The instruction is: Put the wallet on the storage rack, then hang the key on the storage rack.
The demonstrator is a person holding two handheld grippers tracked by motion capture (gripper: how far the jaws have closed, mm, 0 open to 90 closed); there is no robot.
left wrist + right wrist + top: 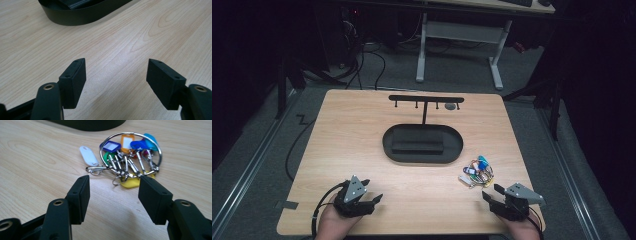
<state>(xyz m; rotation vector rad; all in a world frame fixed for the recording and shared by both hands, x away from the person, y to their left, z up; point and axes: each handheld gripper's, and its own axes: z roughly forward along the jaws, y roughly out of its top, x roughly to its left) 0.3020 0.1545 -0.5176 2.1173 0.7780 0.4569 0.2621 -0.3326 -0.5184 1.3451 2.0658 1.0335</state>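
Note:
A metal key ring with several coloured tags (476, 171) (130, 157) lies on the wooden table to the right of a black oval tray (422, 144). My right gripper (490, 192) (113, 197) sits just in front of the ring, jaws open, with bare table between them. Near the front left edge my left gripper (371, 190) (116, 83) stands open over bare wood, pointing toward the tray's wall (82, 17). A black T-shaped hook stand (426, 100) rises from behind the tray.
The table's front edge (412, 232) lies close below both hands. A cable (319, 205) trails from the left gripper over the front left corner. A desk frame (459, 45) stands on the floor beyond the table.

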